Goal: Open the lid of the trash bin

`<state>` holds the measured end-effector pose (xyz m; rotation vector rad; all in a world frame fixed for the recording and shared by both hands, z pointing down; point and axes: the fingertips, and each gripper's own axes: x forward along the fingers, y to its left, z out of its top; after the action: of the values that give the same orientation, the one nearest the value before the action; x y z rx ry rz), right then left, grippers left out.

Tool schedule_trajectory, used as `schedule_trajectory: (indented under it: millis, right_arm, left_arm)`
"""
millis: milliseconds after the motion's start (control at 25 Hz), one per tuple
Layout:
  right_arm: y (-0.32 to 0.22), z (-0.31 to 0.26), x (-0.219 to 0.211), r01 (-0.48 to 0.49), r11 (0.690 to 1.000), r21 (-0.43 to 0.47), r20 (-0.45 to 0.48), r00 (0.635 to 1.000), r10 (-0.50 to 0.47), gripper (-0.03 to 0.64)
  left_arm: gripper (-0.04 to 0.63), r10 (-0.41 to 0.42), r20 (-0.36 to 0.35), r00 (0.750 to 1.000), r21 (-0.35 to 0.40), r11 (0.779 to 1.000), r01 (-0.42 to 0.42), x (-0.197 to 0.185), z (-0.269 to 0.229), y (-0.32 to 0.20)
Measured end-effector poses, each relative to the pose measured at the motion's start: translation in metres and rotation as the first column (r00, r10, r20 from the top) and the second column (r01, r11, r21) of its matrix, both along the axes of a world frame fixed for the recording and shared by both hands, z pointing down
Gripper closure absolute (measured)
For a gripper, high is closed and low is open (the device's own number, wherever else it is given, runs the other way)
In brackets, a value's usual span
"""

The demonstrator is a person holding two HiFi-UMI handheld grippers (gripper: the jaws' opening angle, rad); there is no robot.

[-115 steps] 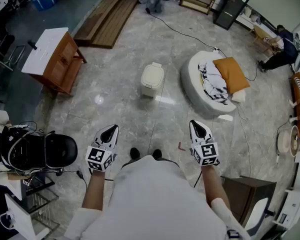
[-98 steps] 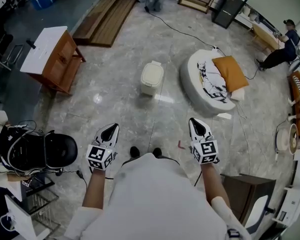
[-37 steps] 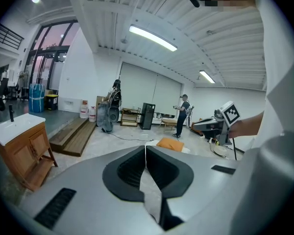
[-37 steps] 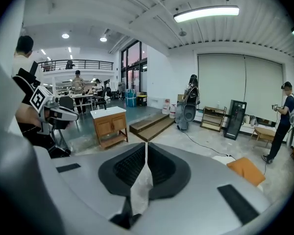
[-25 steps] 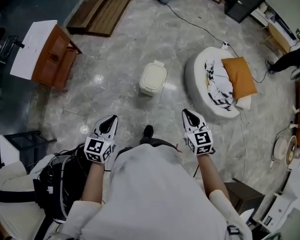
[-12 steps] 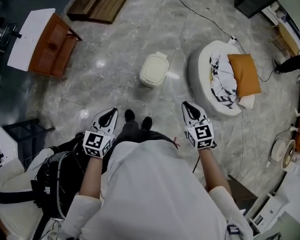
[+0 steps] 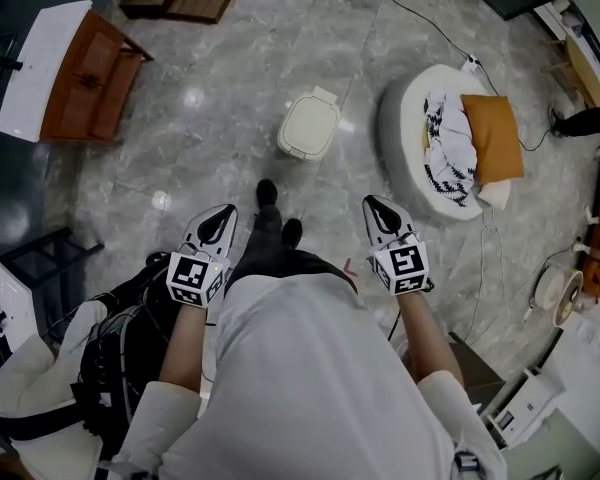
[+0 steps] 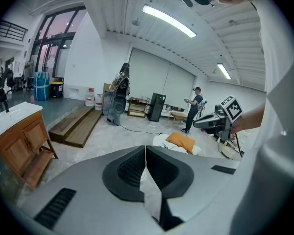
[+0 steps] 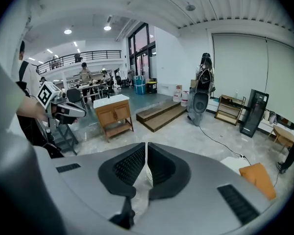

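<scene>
Left gripper (image 7: 217, 224) and right gripper (image 7: 379, 211) — jaws pressed together, empty — hang well short of the cream rectangular plastic trash bin (image 7: 308, 128).

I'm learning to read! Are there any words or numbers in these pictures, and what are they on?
None can be read.
The left gripper and right gripper carry black-and-white square markers, which are patterns, not letters.
The bin shows no label.
Anything on the far-off things is too small to tell.
</scene>
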<state>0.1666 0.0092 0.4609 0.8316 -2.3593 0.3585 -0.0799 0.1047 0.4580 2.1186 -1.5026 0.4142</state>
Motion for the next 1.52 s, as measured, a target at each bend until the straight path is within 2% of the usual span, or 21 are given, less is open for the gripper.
schedule_trajectory:
  millis: [240, 560, 960, 1520]
  right_arm:
    - [-0.018, 0.010, -0.017, 0.008, 1.000, -0.027, -0.024, 1.000, -0.008, 0.581]
    - [-0.049, 0.033, -0.054, -0.008, 0.997, -0.082, -0.063, 0.998, 0.003, 0.581]
    - [-0.056, 0.066, -0.073, -0.035, 0.988, -0.148, -0.109, 0.994, 0.018, 0.581]
    - [-0.066, 0.112, -0.063, -0.033, 0.969, -0.245, -0.126, 0.992, 0.002, 0.581]
  left_arm:
    - [0.577, 0.004, -0.013, 1.000, -0.032, 0.999, -0.004, -0.014, 0.021, -0.028]
    - [0.577, 0.086, -0.033, 0.996, -0.081, 0.993, -0.088, -0.034, 0.053, -0.070]
    - [0.577, 0.243, -0.040, 0.969, -0.126, 0.961, -0.247, -0.010, 0.097, -0.092]
    - [0.577, 0.264, -0.073, 0.962, -0.210, 0.939, -0.274, 0.013, 0.156, -0.113]
